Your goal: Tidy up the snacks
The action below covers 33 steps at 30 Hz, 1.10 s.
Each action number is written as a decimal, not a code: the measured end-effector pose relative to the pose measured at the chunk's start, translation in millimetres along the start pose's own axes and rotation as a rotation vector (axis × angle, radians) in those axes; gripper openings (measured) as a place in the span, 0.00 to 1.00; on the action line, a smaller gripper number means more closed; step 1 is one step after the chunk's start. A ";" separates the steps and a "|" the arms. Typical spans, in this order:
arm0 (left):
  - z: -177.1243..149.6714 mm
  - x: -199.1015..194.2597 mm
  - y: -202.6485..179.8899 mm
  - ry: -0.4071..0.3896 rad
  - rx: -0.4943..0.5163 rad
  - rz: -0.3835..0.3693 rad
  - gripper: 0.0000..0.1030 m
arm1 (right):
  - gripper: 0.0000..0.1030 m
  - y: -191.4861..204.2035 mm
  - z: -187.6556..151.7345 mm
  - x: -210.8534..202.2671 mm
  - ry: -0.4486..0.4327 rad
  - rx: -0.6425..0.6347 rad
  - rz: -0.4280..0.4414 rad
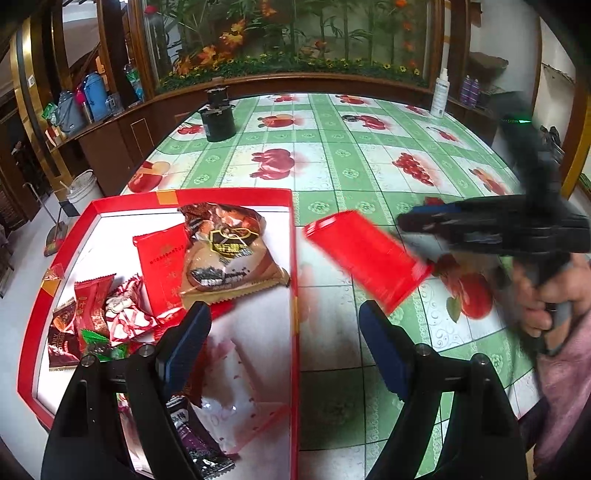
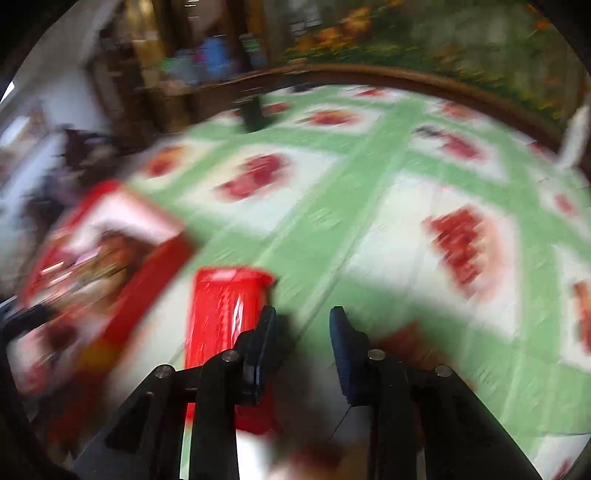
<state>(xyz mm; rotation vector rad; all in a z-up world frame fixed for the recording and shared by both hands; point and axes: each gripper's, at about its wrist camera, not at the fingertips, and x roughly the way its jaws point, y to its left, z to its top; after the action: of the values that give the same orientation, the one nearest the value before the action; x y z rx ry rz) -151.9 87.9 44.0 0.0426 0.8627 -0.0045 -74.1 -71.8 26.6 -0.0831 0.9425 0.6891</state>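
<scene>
Black grippers, blue jaws, seemingly pink sleeve

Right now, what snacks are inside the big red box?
Inside the red box: a brown snack bag, a flat red packet, small wrapped candies. The left claw hides more packets underneath.

Dark wood cabinets, floral mural wall, green fruit-print tablecloth, pale floor.

Box at table's near left edge, snack packets inside; loose packet right of box.
</scene>
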 end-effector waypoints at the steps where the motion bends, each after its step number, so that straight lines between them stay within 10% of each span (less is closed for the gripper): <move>1: -0.1 0.2 -1.7 -0.001 0.004 -0.003 0.80 | 0.34 -5.2 -3.7 -12.4 -0.039 0.014 -0.003; 7: 1.4 -0.9 -18.5 -0.003 0.037 -0.023 0.80 | 0.41 -60.5 -18.5 -44.2 -0.125 0.255 -0.045; 21: 6.5 10.4 -41.0 0.072 0.003 -0.123 0.80 | 0.66 -28.9 -21.5 -2.5 -0.013 -0.010 -0.263; 27: 13.2 14.3 -52.6 0.087 -0.004 -0.146 0.80 | 0.31 -29.6 -18.7 -2.9 -0.039 -0.004 -0.256; 33: 26.4 37.9 -58.2 0.113 -0.051 -0.098 0.80 | 0.27 -44.2 -17.0 -10.6 -0.055 0.115 -0.215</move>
<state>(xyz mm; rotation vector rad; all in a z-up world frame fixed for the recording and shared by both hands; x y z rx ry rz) -108.4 29.2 30.3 -0.0477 0.9770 -0.0725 -65.0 -117.9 14.6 -0.0627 0.9031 0.4356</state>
